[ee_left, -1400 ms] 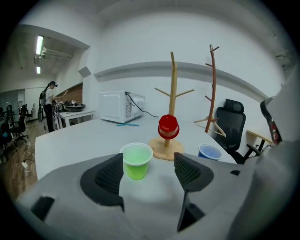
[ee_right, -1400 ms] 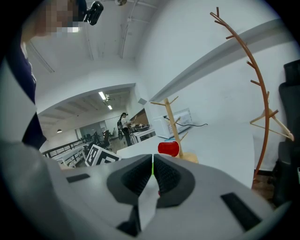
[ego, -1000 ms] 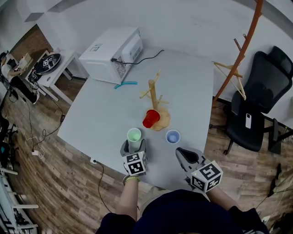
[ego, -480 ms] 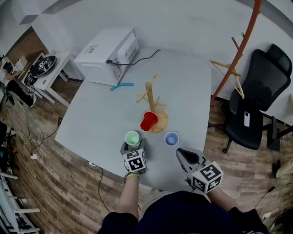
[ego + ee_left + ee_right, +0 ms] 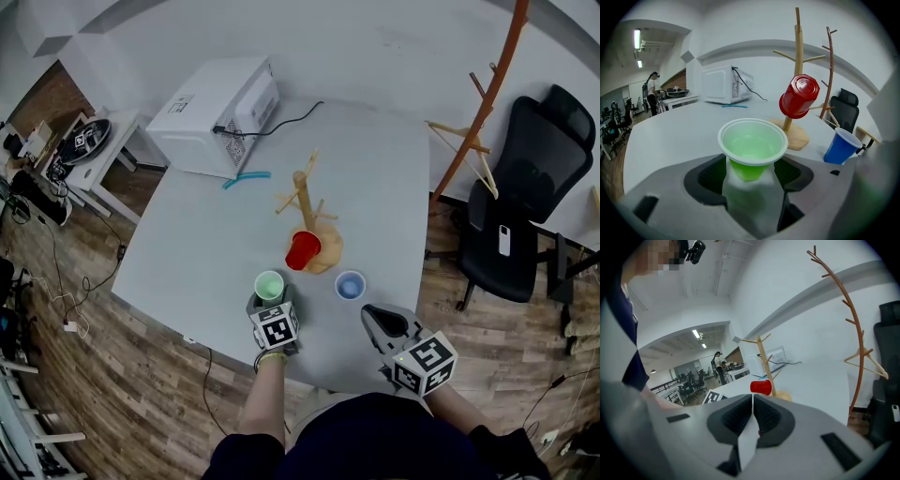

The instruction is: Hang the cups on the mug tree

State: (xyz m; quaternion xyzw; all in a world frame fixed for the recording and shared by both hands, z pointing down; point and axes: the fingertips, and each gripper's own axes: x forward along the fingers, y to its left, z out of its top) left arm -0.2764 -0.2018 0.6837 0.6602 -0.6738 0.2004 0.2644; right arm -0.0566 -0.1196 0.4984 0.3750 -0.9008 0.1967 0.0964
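My left gripper [image 5: 270, 300] is shut on an upright green cup [image 5: 269, 285], near the table's front edge. In the left gripper view the green cup [image 5: 752, 147] sits pinched between the jaws. A wooden mug tree [image 5: 305, 202] stands mid-table, with a red cup [image 5: 303, 250] hanging on a low peg, mouth down and tilted. A blue cup [image 5: 351, 285] stands on the table to the right of the green one. My right gripper [image 5: 377, 321] hovers at the front edge, shut and empty. Past its closed jaws, the right gripper view shows the red cup [image 5: 761, 387] and the mug tree [image 5: 764, 359].
A white microwave [image 5: 220, 117] sits at the table's far left corner, a teal tool [image 5: 246, 177] in front of it. A black office chair [image 5: 525, 206] and an orange coat stand [image 5: 487, 103] are beyond the table's right edge. A cluttered side table [image 5: 84, 141] is at left.
The head view has shifted a little. My left gripper, still holding the green cup, has drawn slightly toward the front edge. The right gripper has not moved.
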